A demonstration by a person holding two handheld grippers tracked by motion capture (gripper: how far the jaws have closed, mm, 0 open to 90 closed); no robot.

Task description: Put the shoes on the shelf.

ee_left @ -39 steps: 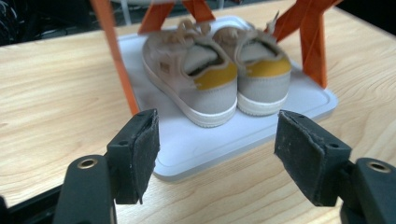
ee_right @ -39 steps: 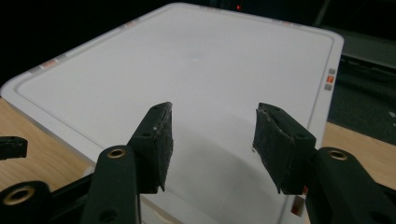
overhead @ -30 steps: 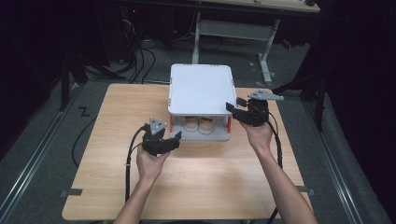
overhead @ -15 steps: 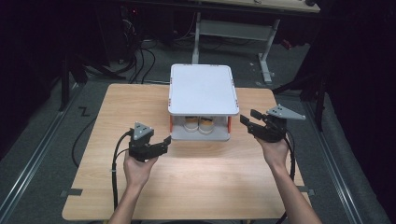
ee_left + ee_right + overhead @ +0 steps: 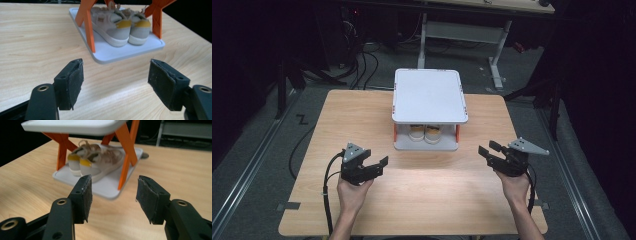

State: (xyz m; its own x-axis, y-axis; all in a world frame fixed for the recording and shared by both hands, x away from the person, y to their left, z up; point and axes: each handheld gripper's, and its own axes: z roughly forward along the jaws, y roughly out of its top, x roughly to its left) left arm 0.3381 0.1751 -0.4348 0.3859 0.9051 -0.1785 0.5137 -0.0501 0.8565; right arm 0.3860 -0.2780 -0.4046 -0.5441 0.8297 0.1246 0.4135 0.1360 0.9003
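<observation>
A small two-tier shoe rack (image 5: 430, 95) with white shelves and orange legs stands at the middle of the wooden table (image 5: 362, 107), toward its far side. A pair of beige sneakers with yellow heel tabs (image 5: 425, 133) sits on its lower shelf, heels toward the near edge. The left gripper (image 5: 374, 167) hovers near the rack's near-left corner, jaws spread wide with nothing between them. The right gripper (image 5: 487, 151) is off the rack's near-right corner, apart from it, jaws likewise apart and empty.
</observation>
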